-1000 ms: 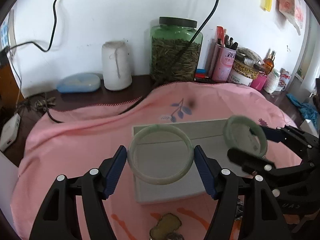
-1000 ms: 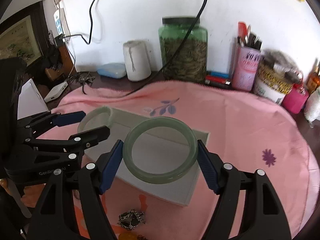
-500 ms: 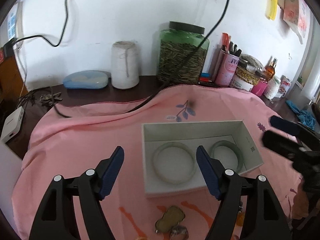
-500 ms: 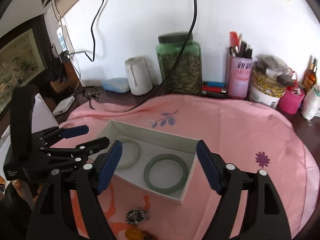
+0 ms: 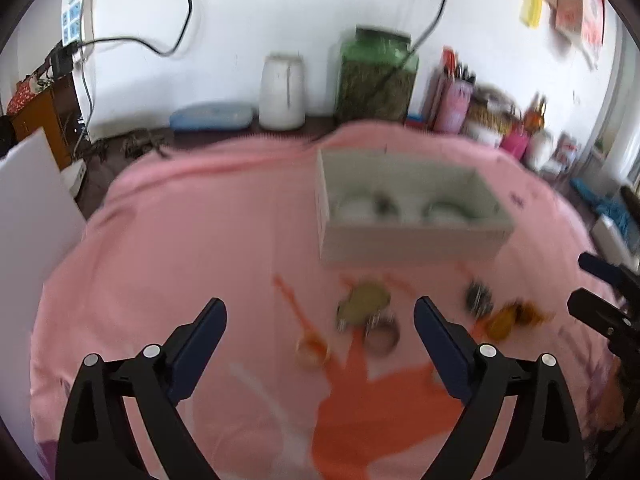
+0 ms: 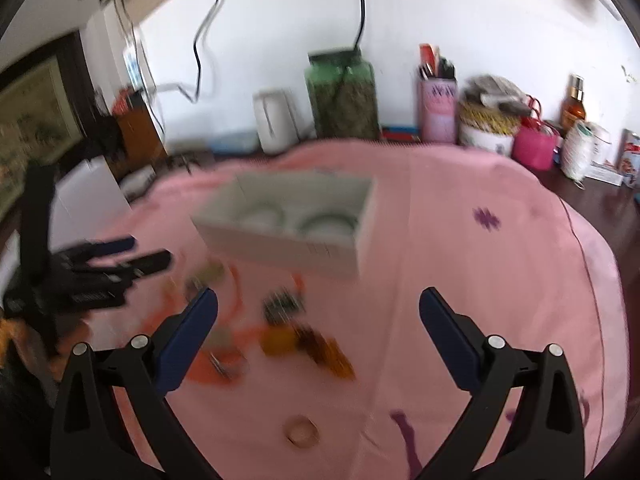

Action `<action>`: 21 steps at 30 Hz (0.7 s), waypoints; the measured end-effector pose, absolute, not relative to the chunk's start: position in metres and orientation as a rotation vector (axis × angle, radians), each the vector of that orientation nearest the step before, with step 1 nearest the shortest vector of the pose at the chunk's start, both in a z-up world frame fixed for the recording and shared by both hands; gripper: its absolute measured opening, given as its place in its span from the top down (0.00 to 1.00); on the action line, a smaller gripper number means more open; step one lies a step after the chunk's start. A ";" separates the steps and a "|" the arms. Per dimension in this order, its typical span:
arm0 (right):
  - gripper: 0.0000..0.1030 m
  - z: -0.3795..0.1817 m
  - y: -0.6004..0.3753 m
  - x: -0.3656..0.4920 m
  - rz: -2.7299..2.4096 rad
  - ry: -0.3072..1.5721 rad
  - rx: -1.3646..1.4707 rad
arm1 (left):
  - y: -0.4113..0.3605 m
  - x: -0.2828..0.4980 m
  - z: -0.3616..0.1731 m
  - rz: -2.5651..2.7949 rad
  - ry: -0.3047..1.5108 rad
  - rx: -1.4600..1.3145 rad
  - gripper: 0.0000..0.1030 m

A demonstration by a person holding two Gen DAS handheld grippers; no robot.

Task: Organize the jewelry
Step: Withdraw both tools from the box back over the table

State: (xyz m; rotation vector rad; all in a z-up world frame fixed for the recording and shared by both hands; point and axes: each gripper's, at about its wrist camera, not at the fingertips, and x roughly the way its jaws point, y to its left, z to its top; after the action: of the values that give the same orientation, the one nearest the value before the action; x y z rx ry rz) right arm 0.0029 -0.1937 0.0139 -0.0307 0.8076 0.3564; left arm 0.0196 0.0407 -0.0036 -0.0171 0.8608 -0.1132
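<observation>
A white open box sits on the pink cloth and holds two pale green bangles, side by side; it also shows in the right wrist view with a bangle inside. My left gripper is open and empty, pulled back above loose jewelry: a yellow-green pendant, a ring, an amber piece. My right gripper is open and empty, above a dark brooch and amber beads. Both views are blurred.
A green jar, white cup, pink pen holder and bottles line the back wall. A small ring lies near the cloth's front. A white board stands at the left.
Both grippers released their bangles into the box, then pulled back and up, away from it. More loose jewelry in front of the box has come into view.
</observation>
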 end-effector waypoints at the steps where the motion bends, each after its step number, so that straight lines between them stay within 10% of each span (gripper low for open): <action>1: 0.07 0.010 -0.194 0.000 0.348 0.813 -0.045 | 0.040 0.018 -0.007 -0.113 0.871 -0.010 0.10; 21: 0.05 -0.034 -0.179 0.004 0.361 0.998 -0.133 | 0.005 0.011 -0.040 -0.251 0.955 0.105 0.04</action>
State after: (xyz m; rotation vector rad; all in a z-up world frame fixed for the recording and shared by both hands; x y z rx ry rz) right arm 0.0036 -0.1794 -0.0335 -0.1334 0.9977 0.3612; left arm 0.0115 0.0049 -0.0404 0.1055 0.9554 -0.2512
